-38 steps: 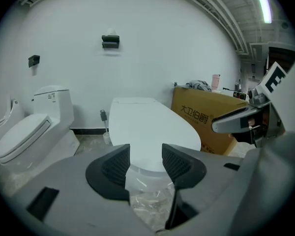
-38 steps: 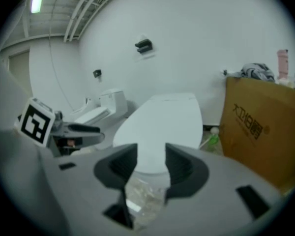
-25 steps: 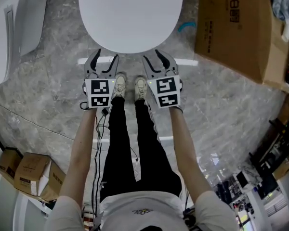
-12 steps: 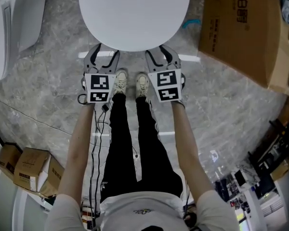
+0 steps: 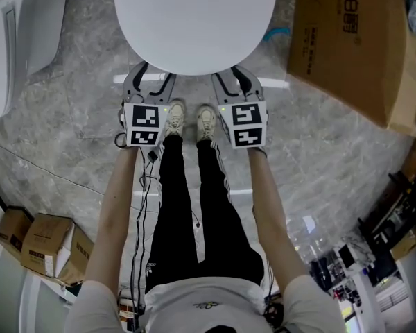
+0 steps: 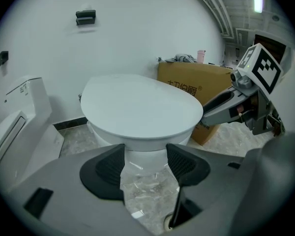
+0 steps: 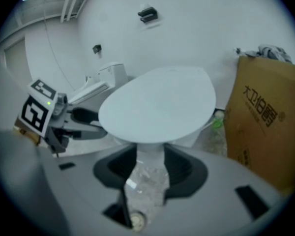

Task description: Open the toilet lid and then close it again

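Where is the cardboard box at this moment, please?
In the head view the cardboard box sits at upper right, just right of the closed toilet lid; the right gripper view shows it at its right edge.

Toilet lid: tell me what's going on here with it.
A person stands facing the toilet lid, which lies shut, with a claw in each hand. The left claw and the right claw hover low at its front edge. Both are open, with only the bowl and the floor showing between their jaws. Nothing is gripped, and lifting has not yet begun.
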